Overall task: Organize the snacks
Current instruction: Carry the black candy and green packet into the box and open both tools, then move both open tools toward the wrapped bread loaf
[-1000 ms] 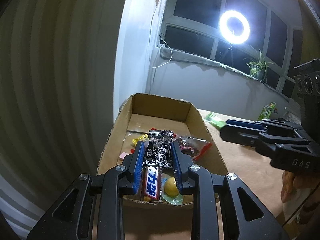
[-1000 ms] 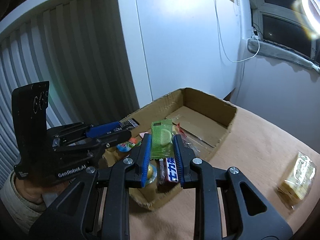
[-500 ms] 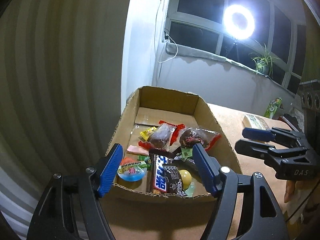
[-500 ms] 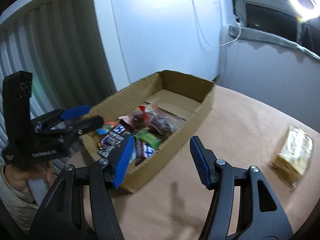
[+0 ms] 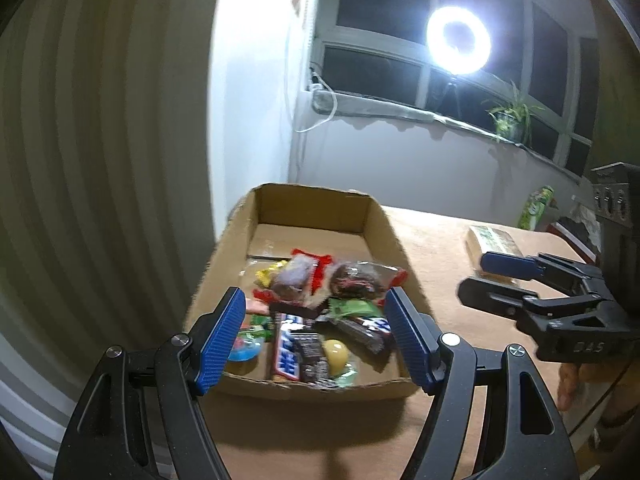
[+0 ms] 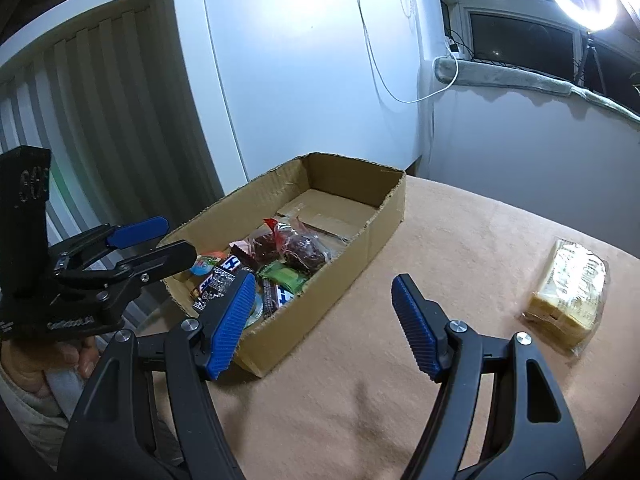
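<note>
The table (image 6: 460, 248) is covered in a soft, matte peach-tan cloth with a slight nap. On it, against the white wall, stands an open rectangular cardboard box (image 6: 360, 248) of plain brown corrugated board, its top edges rough-cut. The far half of its floor is bare; the near half holds the snacks (image 5: 320, 320): two crinkled clear packets with red ends and dark contents, a flat green sachet (image 6: 285, 276), glossy dark bar wrappers with blue-and-white lettering, a round yellow sweet (image 5: 335, 354), and a small blue-rimmed round piece at the left corner.

Well apart from the box, out on the cloth, lies a blocky pale-yellow cake pack (image 6: 570, 294) in clear film.

The left gripper (image 5: 316, 336), black plastic with ribbed blue pads, hangs over the box's near end; its jaws have just been opening and stand wide apart, gripping nothing. The right gripper (image 6: 324, 322), of the same make, is over bare cloth beside the box's near corner; its jaws have just been opening and hold nothing.
</note>
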A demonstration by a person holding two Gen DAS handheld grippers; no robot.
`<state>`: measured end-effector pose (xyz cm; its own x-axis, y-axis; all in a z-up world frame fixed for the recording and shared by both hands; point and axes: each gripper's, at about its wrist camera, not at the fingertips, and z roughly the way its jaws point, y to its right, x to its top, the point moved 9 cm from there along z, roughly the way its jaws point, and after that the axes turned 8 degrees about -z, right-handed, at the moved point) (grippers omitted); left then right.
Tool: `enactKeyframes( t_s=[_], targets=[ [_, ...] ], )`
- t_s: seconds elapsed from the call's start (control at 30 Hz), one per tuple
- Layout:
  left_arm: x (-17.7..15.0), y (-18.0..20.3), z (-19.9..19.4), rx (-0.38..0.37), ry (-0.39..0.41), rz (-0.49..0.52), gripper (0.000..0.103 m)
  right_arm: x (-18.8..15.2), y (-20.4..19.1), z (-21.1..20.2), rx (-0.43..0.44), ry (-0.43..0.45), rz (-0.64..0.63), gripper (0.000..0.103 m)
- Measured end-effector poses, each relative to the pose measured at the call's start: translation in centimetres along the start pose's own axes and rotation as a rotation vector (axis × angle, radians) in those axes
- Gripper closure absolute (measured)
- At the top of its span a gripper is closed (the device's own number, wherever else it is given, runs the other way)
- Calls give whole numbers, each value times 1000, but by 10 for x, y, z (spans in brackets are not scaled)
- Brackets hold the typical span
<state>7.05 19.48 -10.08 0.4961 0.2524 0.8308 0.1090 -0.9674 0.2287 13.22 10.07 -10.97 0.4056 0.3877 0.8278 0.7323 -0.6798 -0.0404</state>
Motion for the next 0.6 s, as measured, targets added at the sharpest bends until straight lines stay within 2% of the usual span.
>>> enactKeyframes(
  t_s=[0.27, 0.47, 0.6],
  targets=[
    [-3, 30, 5, -18, -14, 50, 31, -9, 16, -12, -6, 12, 36, 30],
    [-5, 58, 11, -33, -31, 92, 31, -20, 44, -23, -18, 11, 83, 29],
    [-8, 90, 19, -62, -51, 145, 31, -29, 70, -32, -43, 20, 126, 29]
  ],
)
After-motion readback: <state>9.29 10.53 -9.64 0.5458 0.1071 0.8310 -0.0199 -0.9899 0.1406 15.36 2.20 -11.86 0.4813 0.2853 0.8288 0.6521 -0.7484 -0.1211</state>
